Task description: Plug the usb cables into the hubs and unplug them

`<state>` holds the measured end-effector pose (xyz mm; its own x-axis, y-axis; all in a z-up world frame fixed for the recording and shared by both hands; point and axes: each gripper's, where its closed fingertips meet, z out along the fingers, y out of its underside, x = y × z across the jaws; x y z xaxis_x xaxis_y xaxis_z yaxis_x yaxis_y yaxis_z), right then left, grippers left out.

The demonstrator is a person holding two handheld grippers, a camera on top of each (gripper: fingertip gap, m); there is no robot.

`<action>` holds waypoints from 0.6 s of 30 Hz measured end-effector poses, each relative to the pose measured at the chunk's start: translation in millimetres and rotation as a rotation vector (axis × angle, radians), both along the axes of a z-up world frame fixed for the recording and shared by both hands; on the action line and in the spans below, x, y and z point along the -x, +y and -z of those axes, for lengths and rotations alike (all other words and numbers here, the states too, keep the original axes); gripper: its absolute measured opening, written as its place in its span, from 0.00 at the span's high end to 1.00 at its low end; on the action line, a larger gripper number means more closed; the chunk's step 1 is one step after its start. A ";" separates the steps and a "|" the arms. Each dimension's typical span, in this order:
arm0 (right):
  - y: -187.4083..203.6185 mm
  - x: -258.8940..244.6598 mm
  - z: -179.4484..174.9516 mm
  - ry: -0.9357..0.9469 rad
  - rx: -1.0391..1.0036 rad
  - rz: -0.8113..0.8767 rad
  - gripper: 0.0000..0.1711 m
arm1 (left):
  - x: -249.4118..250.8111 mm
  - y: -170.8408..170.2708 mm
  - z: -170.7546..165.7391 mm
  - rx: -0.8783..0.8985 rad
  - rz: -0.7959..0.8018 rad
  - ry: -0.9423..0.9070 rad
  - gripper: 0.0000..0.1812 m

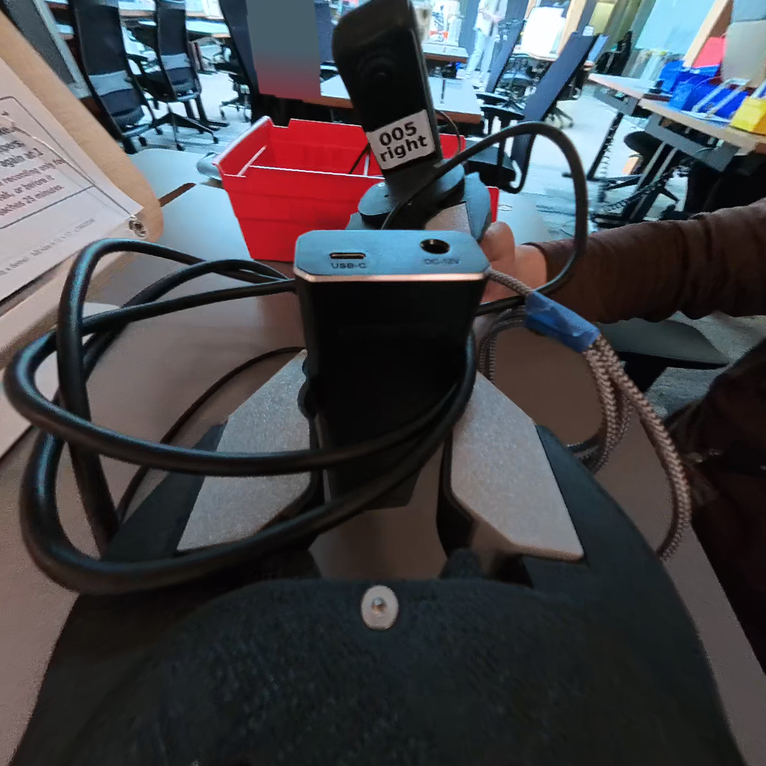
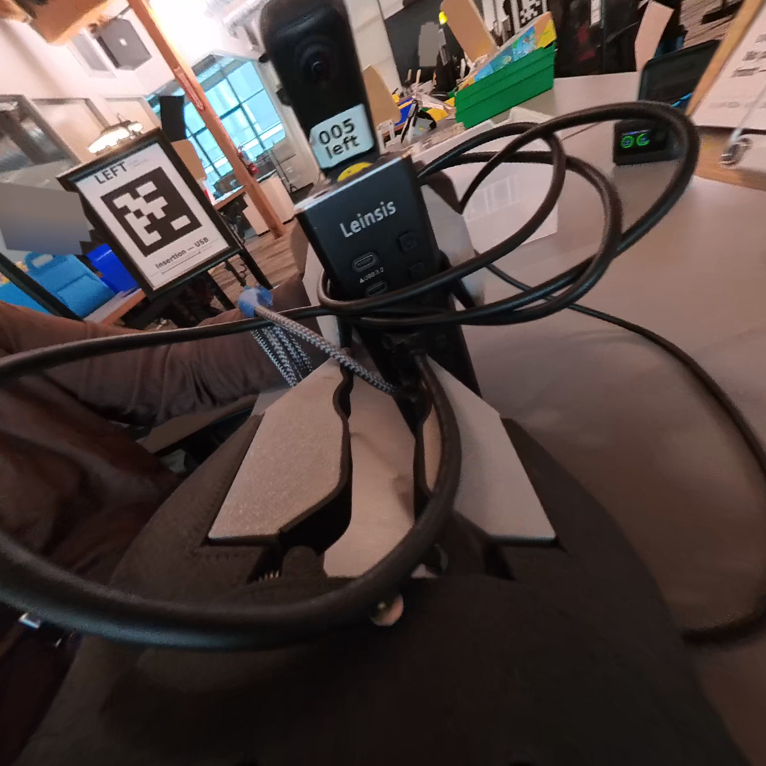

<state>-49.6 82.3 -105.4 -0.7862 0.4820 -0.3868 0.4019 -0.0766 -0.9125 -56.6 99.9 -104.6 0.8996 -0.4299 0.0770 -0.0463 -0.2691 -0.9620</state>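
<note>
In the left wrist view, the left gripper (image 1: 383, 398) has its jaws clenched on the lower body of a black hub (image 1: 389, 331), which stands upright between the pale fingers with its end face and two sockets turned up toward the camera. A thick black cable (image 1: 232, 456) loops loosely around the hub and the fingers and trails off to the left over the table (image 1: 136, 381), while a braided cable (image 1: 638, 410) with a wrap of blue tape (image 1: 559, 321) hangs off the hub's right side. In the right wrist view, the right gripper (image 2: 383, 398) faces the same hub from its port side; its jaws stand partly apart, and the black cable passes through the gap to a plug that seems seated low in the hub, though whether the fingers are actually pinching that plug I cannot tell. Just behind the hub in the left view are the right gripper's camera stalk and the hand (image 1: 503, 253) holding it, then a red bin (image 1: 290, 195) farther back. I judge this to be an unplugging or re-plugging step on the lower port. The next move calls for a firm pinch on the plug itself, not the cord, and a straight pull along the socket while the left holds the hub steady and the loops stay clear.
</note>
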 end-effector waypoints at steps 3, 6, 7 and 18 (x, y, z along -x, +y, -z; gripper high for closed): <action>-15.9 -17.8 0.6 0.023 -0.048 -0.123 0.82 | -5.4 -11.5 0.2 0.001 0.073 0.032 0.66; -31.2 -30.3 2.7 0.058 -0.101 -0.195 0.79 | 2.2 -18.3 -6.5 -0.023 0.056 0.034 0.67; -34.6 -32.2 1.9 0.070 -0.103 -0.204 0.77 | 5.7 -19.0 -10.6 -0.036 0.041 0.020 0.67; -29.4 -35.5 9.0 0.079 -0.176 -0.218 0.85 | -10.4 -23.1 -5.8 0.016 0.148 -0.100 0.65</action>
